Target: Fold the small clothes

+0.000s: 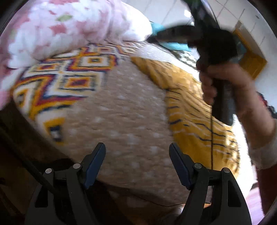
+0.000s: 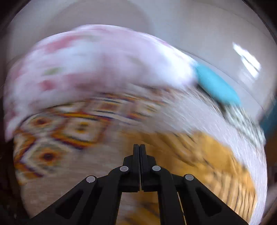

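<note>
A tan garment with small white dots [image 1: 121, 112] lies spread on the bed, under and ahead of my left gripper [image 1: 137, 150]. That gripper stands open above the cloth with nothing between its fingers. To its right lies a yellow striped garment [image 1: 195, 117]. In the right wrist view, which is heavily blurred, my right gripper [image 2: 139, 147] is shut with nothing in it, above the tan cloth beside the yellow garment [image 2: 207, 164]. In the left wrist view a person's hand [image 1: 225, 83] holds the right gripper's dark handle at the upper right.
A pink and white floral quilt [image 1: 69, 27] is heaped at the back of the bed. A blanket with orange, red and blue diamonds [image 1: 69, 76] covers the bed's left side. A light blue item [image 2: 216, 84] lies at the back right. White tiled floor [image 1: 173, 12] shows beyond.
</note>
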